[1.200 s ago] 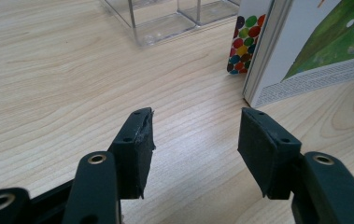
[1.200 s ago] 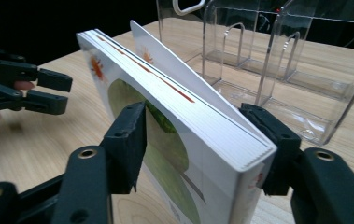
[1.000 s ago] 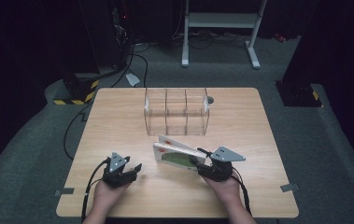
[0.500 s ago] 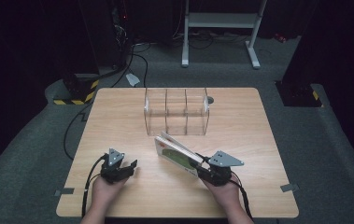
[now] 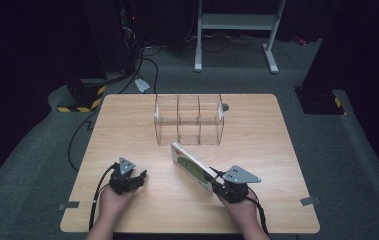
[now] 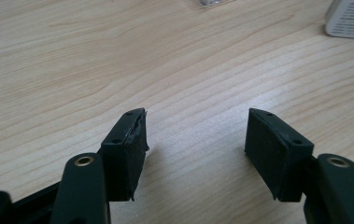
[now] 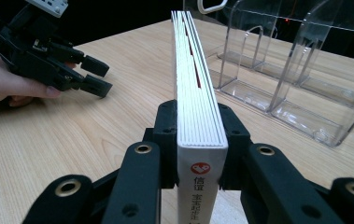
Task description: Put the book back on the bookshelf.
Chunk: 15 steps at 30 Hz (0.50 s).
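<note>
Your right gripper (image 7: 198,140) has just closed its jaws onto the book (image 7: 198,93), and both pads now press its covers near the spine end. In the right gripper view the spine carries a red round mark with a white heart-like shape and dark Chinese characters below it, beginning 信谊; the rest runs off the bottom edge. From above, the book (image 5: 192,165) stands on edge near the middle of the table (image 5: 127,130), slanting from your right gripper (image 5: 217,181) up toward the clear acrylic organizer (image 5: 189,120), its far corner close to the organizer's front wall but apart from it. The cover shows green with a touch of red; no words can be read there. Your left gripper (image 5: 136,179) rests near the front left of the table, its jaws standing wide with nothing but bare wood between them, as the left gripper view confirms (image 6: 195,140). Open tabletop lies between the two grippers and to the left of the book. The organizer stands toward the back edge, three upright compartments side by side, all open at the top.
</note>
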### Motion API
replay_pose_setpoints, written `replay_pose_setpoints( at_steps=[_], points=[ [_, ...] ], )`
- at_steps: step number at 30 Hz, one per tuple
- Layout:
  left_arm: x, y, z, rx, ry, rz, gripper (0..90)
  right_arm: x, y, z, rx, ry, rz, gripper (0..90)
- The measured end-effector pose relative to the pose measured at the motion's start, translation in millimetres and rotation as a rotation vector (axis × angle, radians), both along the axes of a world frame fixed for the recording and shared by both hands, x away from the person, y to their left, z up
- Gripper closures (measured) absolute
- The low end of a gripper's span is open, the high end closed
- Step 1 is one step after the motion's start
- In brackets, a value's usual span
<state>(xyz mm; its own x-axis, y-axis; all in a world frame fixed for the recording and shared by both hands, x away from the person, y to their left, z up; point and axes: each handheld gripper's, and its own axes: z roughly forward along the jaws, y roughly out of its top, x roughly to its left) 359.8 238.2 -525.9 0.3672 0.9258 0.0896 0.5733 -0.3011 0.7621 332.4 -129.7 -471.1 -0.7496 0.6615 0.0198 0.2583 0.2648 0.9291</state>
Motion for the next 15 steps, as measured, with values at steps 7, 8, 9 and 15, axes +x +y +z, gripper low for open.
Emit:
replay_pose_setpoints(
  at_steps=[7, 8, 9, 15],
  points=[
    [8.8, 2.3, 0.4, -0.004, 0.022, 0.051, 36.4, -4.3, -7.6, -0.1, 0.005, 0.004, -0.022, 74.1],
    [10.2, 2.8, 0.2, -0.007, 0.022, 0.055, 36.0, -5.1, -8.7, -0.3, 0.009, 0.002, -0.026, 74.1],
    [11.4, 3.2, 0.1, -0.014, 0.026, 0.056, 35.8, -5.9, -10.0, -0.2, 0.009, 0.003, -0.030, 74.1],
    [17.2, 3.5, -1.6, -0.047, 0.026, 0.065, 35.3, -10.1, -21.2, -0.2, 0.008, -0.002, -0.070, 74.1]
  ],
)
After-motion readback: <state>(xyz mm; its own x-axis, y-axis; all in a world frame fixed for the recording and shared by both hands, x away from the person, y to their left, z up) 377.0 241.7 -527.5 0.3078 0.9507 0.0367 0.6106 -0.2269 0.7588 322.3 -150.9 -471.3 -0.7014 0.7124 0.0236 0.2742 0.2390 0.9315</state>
